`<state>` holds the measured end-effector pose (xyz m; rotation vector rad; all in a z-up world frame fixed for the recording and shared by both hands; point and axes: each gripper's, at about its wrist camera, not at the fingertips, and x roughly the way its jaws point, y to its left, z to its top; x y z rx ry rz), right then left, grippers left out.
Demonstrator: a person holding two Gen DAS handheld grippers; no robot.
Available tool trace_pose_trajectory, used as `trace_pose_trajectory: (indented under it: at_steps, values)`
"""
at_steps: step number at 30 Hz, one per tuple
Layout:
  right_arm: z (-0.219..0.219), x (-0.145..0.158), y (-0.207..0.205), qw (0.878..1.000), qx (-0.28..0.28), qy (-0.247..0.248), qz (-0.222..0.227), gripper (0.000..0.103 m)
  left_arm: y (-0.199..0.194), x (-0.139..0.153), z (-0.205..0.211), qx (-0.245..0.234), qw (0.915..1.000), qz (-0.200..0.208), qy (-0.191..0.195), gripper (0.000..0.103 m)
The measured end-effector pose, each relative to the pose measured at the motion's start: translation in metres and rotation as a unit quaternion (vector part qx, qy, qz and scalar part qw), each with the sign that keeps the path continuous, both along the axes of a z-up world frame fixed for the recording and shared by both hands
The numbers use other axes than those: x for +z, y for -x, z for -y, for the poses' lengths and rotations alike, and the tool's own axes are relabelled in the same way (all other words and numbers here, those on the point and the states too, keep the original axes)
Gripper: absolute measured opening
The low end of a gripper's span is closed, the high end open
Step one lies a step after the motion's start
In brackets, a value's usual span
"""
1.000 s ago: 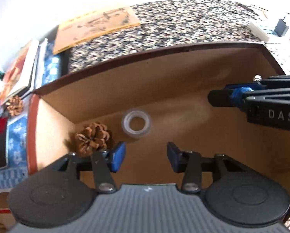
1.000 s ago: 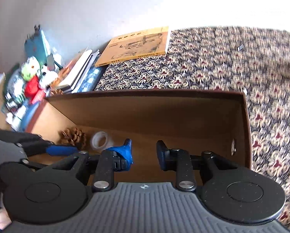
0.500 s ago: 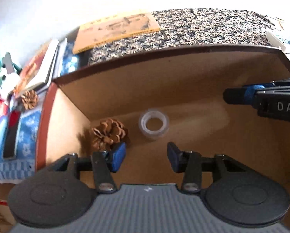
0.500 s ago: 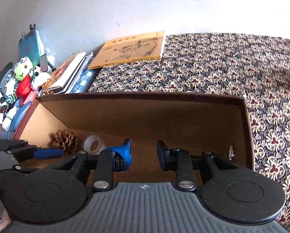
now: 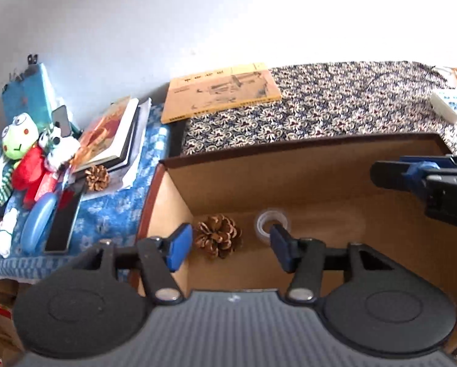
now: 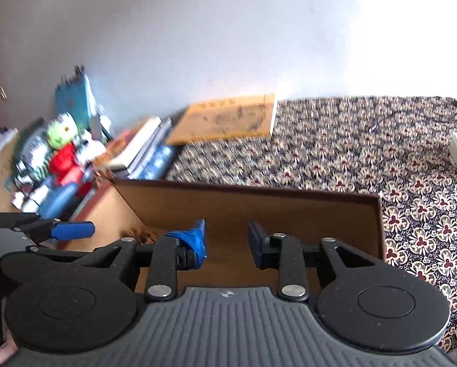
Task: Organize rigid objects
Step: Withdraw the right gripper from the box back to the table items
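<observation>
Patterned bedspread (image 5: 335,107) w/ open cardboard box (image 5: 304,165) on it. Inside: pine cone (image 5: 217,238) & tape roll (image 5: 266,221), already put away. Second pine cone (image 5: 97,177) lies outside by books (image 5: 112,134), likely left to sort. Left gripper (image 5: 225,244) & right gripper (image 6: 226,240): fingers apart, empty.
</observation>
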<state>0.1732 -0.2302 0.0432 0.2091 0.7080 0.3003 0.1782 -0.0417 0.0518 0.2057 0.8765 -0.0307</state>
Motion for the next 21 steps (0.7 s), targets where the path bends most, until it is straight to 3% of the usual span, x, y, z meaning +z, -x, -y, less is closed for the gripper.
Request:
trace_pose_trajectory:
  at_steps: [5,13,21]
  values:
    - [0.005,0.006,0.03,1.0,-0.003,-0.016,0.019,0.015,0.018,0.016,0.001,0.015,0.9998,0.004,0.011,0.059]
    - [0.014,0.004,0.065,0.999,0.043,-0.013,-0.016,0.011,0.048,0.029,0.012,0.025,0.9996,0.013,0.0,0.059]
    - [0.029,0.005,0.095,0.996,0.084,-0.016,-0.02,0.011,0.08,0.037,0.018,0.04,0.9989,0.021,0.005,0.06]
